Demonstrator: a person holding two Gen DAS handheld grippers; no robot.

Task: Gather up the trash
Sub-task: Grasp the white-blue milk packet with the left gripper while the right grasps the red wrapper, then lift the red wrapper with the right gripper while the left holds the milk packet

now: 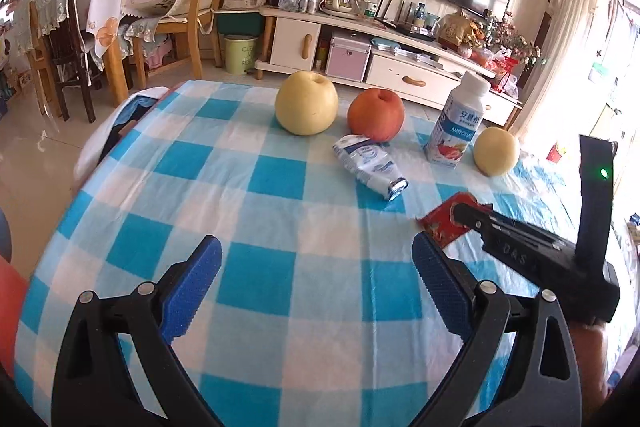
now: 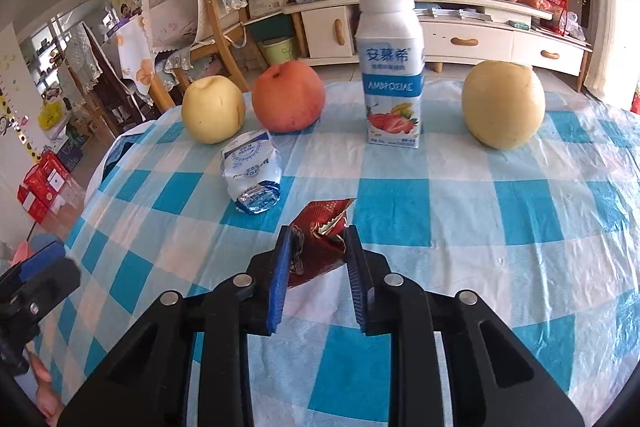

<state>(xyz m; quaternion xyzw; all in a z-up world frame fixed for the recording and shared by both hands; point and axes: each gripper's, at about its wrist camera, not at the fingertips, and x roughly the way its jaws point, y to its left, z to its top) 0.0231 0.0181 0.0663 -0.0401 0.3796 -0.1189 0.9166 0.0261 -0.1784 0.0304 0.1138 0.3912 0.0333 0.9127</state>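
Presently, red wrapper [image 2: 320, 247]: pinched between the pads of the right gripper [image 2: 318, 263], just above the checked tablecloth [image 2: 440, 267].
Left gripper [image 1: 318, 275]: spread wide, nothing between its fingers, over bare cloth.
Crushed blue-white pouch [image 2: 252, 175]: lying on the cloth near the red apple [image 2: 288, 97]; judged trash, not yet collected.
Yogurt bottle [image 2: 394, 67]: upright; whether empty cannot be told.
Pears [image 2: 502, 105]: not trash.
Bin: none seen on the table.
Progress: early; first piece in hand.

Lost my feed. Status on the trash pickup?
Right claw shut on red wrapper. Left claw open, empty. Crumpled white pouch still on table. Nothing blocking.
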